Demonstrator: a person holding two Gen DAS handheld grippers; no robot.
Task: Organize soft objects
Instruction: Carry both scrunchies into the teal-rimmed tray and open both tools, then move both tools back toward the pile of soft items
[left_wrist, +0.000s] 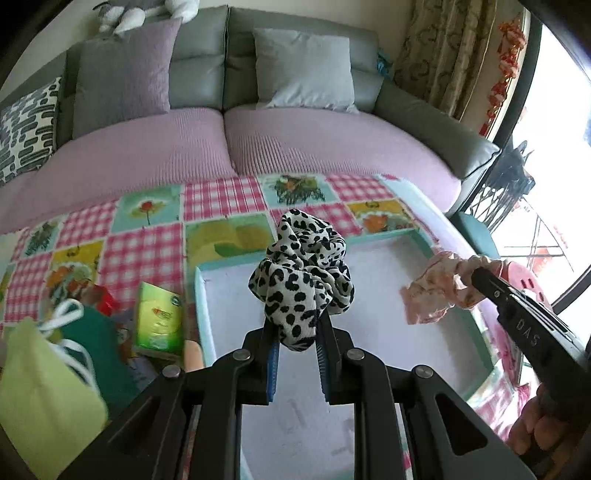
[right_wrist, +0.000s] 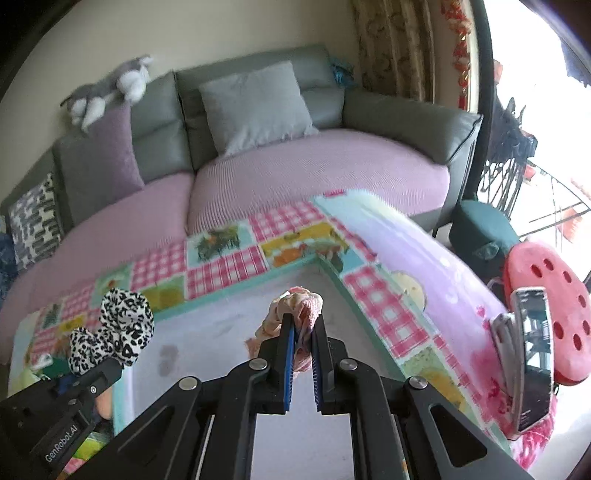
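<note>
My left gripper is shut on a black-and-white leopard-print scrunchie, held above a white tray with a teal rim. In the right wrist view the same leopard scrunchie shows at the lower left, at the tip of the left gripper. My right gripper is shut on a pink floral scrunchie, also over the tray. In the left wrist view the pink scrunchie hangs from the right gripper at the tray's right side.
The tray lies on a patchwork tablecloth. Left of it are a green tissue pack, a green drawstring pouch and a yellow-green pouch. Behind stands a grey sofa with cushions. A phone on a stand and a red perforated stool are at right.
</note>
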